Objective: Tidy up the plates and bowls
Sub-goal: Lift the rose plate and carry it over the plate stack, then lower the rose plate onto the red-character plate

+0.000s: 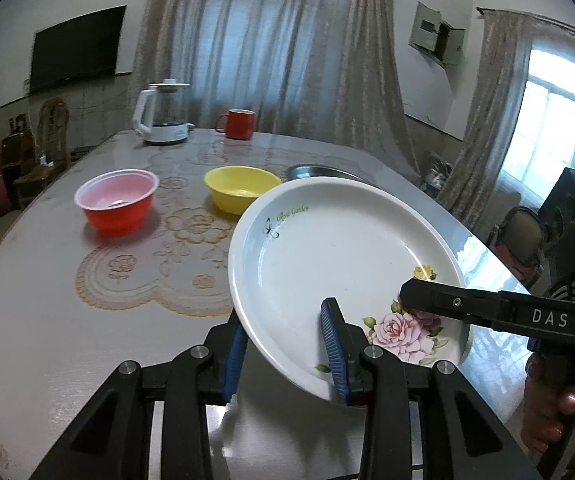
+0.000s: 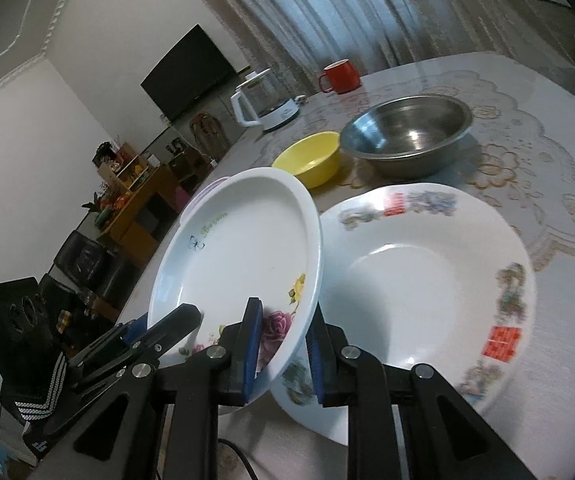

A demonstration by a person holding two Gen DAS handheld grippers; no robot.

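Observation:
A white rose-pattern plate is held tilted above the table by both grippers. My left gripper has its blue pads on either side of the plate's near rim. My right gripper straddles the plate's rim too, and its finger shows in the left wrist view. A larger white patterned plate lies flat on the table to the right. A red bowl, a yellow bowl and a steel bowl stand behind.
A glass kettle and a red mug stand at the far end of the table. Its right edge is close to the held plate. Chairs and shelves stand to the left.

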